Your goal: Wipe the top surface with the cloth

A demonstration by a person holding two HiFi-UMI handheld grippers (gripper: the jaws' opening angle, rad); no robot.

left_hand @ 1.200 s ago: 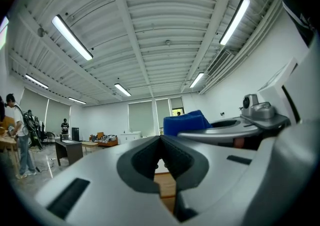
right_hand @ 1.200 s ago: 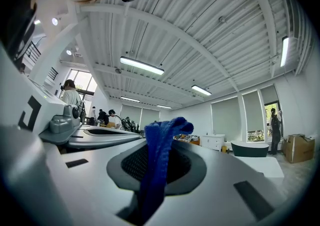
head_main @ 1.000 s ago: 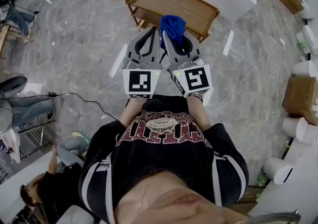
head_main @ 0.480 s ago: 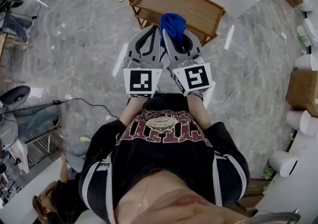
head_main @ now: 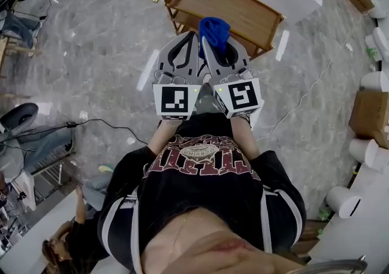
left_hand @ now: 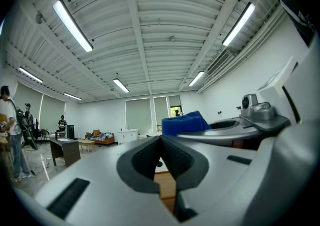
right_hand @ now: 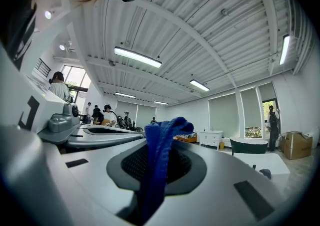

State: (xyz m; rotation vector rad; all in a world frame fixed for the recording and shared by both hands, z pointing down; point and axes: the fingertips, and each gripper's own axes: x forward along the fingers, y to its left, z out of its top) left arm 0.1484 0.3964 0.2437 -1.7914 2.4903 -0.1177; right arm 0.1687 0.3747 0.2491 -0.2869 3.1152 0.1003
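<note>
The blue cloth [head_main: 214, 28] is pinched between the jaws of my right gripper [head_main: 213, 43], a soft, bunched fold standing up past the tips. My left gripper [head_main: 191, 41], just beside it, is clenched on nothing. I judge this the approach. The wooden cart top [head_main: 234, 8] lies ahead and below, so next I must reach down until cloth meets wood.

My left gripper [head_main: 192, 37] and right gripper [head_main: 205, 41] are pale grey plastic shells with rounded cut-outs and dark ribbed pads [left_hand: 145, 162]. The left cube [head_main: 174, 100] and right cube [head_main: 239, 96] are white, each with a black square marker and a small green light. I wear a black T-shirt [head_main: 197, 194] with a dark red print and white stripes at the sleeves.
</note>
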